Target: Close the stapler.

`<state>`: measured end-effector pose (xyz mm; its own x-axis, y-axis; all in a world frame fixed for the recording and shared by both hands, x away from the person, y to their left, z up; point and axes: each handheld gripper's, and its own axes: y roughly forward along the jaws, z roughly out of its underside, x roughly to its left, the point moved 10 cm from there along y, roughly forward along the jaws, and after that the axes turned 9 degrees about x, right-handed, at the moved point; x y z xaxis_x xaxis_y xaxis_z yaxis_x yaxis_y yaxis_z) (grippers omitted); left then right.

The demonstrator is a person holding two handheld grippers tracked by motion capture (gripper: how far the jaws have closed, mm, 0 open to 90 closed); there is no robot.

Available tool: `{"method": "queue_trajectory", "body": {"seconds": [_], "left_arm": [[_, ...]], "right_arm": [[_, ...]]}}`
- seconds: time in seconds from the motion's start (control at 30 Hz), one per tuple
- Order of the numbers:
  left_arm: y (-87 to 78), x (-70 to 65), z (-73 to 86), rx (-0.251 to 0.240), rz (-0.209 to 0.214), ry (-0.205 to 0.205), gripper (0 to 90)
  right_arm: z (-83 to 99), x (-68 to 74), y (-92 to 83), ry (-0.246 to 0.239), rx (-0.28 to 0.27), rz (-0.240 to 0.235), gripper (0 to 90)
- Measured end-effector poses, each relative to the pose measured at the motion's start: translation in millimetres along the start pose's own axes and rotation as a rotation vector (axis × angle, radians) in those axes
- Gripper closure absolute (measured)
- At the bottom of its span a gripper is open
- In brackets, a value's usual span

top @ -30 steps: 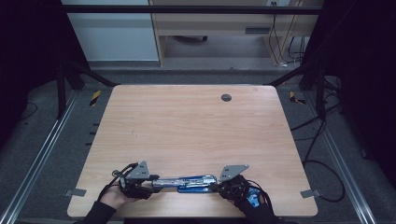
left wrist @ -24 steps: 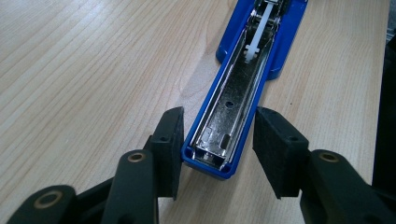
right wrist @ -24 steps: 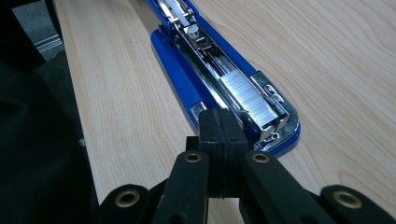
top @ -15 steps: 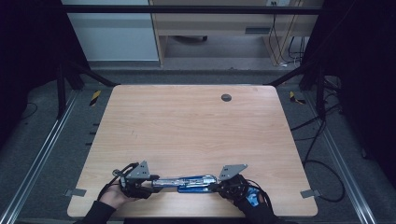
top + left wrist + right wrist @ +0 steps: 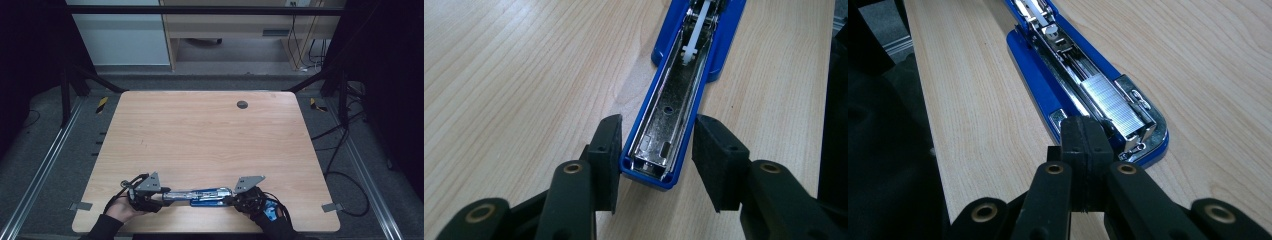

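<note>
Left gripper view: our left gripper (image 5: 656,160) brackets the blue stapler (image 5: 674,115) top's chrome channel, one pad touching, one apart, jaws just closing. Our right gripper (image 5: 1087,145), clenched empty, presses the base beside the ridged staple strip (image 5: 1113,107). A glancing squeeze could skid it across the smooth wood-grain bench (image 5: 200,135).

Far end of the opened blue stapler (image 5: 684,95), cut off at the left gripper view's top edge.
</note>
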<state>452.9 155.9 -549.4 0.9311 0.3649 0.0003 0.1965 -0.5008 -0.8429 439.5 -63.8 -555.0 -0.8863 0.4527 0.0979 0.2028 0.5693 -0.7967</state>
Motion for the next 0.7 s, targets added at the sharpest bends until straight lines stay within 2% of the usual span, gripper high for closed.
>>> {"method": "queue_trajectory", "body": {"seconds": [0.3,0.47,0.7], "left_arm": [[-1.0,0.4,-0.3,0.017,0.001,0.008,55.5],[-1.3,-0.1,-0.7,0.014,0.003,0.006,55.8],[-1.7,-0.3,-0.8,0.016,0.004,0.006,55.9]], "right_arm": [[0.1,0.0,-0.3,0.004,0.003,0.005,90.0],[-5.5,0.3,-6.2,0.011,-0.042,-0.003,90.0],[-19.9,5.6,-7.2,-0.009,-0.09,-0.01,90.0]]}}
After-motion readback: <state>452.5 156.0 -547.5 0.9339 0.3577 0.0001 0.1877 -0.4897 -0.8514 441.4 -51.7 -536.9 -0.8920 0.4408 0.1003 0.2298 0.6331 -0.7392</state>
